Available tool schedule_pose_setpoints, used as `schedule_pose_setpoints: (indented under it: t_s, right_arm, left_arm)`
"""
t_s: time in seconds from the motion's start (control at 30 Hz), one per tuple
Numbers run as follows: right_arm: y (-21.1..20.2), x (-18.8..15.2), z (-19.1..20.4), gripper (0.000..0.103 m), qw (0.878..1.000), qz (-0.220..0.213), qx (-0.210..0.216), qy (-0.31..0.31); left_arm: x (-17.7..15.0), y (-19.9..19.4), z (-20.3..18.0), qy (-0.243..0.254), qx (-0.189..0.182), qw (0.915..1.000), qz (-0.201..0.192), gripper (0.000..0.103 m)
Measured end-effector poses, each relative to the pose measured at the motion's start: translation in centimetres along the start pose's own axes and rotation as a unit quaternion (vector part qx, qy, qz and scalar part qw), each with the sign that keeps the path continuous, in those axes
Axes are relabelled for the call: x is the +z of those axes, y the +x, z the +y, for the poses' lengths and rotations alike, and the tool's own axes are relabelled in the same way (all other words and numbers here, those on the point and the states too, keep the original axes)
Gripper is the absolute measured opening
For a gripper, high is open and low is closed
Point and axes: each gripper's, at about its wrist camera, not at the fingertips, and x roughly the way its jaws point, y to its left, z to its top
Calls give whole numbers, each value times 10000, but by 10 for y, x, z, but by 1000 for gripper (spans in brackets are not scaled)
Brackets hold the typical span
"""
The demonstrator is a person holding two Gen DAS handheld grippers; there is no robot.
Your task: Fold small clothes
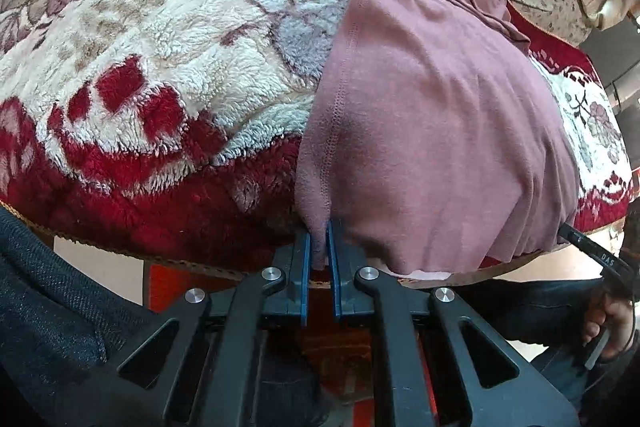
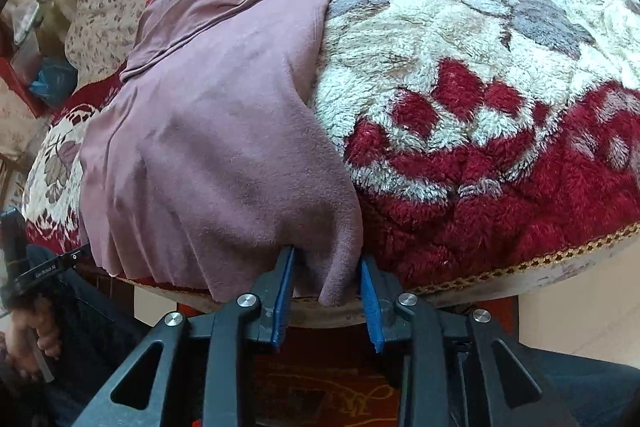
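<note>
Each tool, the left tool (image 1: 320, 247) and the right tool (image 2: 329, 279), had two black linkage arms with triangular cut-outs, round silver screws (image 1: 272, 272) at the pivots and thin blue pads (image 2: 282, 301) lining the fingers, while the person wore dark denim trousers (image 1: 52, 291).

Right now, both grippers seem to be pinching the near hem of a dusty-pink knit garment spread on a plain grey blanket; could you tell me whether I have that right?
Not quite: the fluffy blanket is red and cream with a floral pattern, not plain grey, as the left wrist view shows. The left gripper is shut on the dusty-pink knit garment, whose hem also sits between the right gripper fingers.
</note>
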Motion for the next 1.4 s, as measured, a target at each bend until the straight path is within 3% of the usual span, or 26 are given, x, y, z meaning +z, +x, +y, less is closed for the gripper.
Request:
schedule_pose_setpoints:
  t_s: [0.1, 0.17, 0.23, 0.33, 0.43, 0.53, 0.77, 1.0, 1.07, 1.2, 1.23, 1.33, 1.4]
  right_arm:
    - [-2, -1, 3, 27, 9999, -28, -54, -81]
    - [-5, -2, 6, 9, 9997, -48, -122, -209]
    - [-13, -2, 12, 5, 9992, -157, -149, -331]
    - [-38, 3, 26, 5, 9953, -691, -165, -653]
    - [-64, 19, 38, 4, 9877, -1246, -228, -915]
    - [-86, 46, 43, 4, 9809, -1687, -180, -952]
    - [-111, 128, 39, 4, 9706, -2163, 1036, -208]
    - [-95, 217, 25, 2, 9518, -2563, 1538, 687]
    - [-85, 238, 20, 1, 9505, -2601, 1448, 888]
    - [-62, 259, 17, 1, 9591, -2361, 1284, 892]
    - [-61, 256, 18, 1, 9620, -2319, 1217, 773]
    - [-49, 234, 25, 2, 9749, -2125, 648, 142]
    - [-28, 221, 24, 2, 9825, -1815, 398, -160]
  left_arm:
    - [-1, -3, -1, 28, -71, 10000, -56, 4]
    - [0, -8, -5, 109, -284, 9994, -132, 4]
    - [1, -17, -11, 152, -583, 9977, -324, 3]
    - [12, -44, -19, 191, -1130, 9900, -829, 3]
    - [32, -66, -29, 339, -1277, 9835, -1240, 3]
    - [63, -80, -31, 160, -1475, 9786, -1423, 3]
    - [129, -104, -24, -770, -2041, 9619, -1649, 3]
    - [209, -111, -5, -1391, -1808, 9462, -2296, 0]
    - [229, -104, 5, -1571, -1700, 9417, -2442, 0]
    - [243, -78, 15, -1684, -1736, 9428, -2294, 0]
    - [240, -73, 13, -1516, -1757, 9470, -2222, 0]
    - [224, -62, 1, -908, -1288, 9652, -2087, 0]
    - [216, -52, -3, -678, -1180, 9716, -1935, 0]
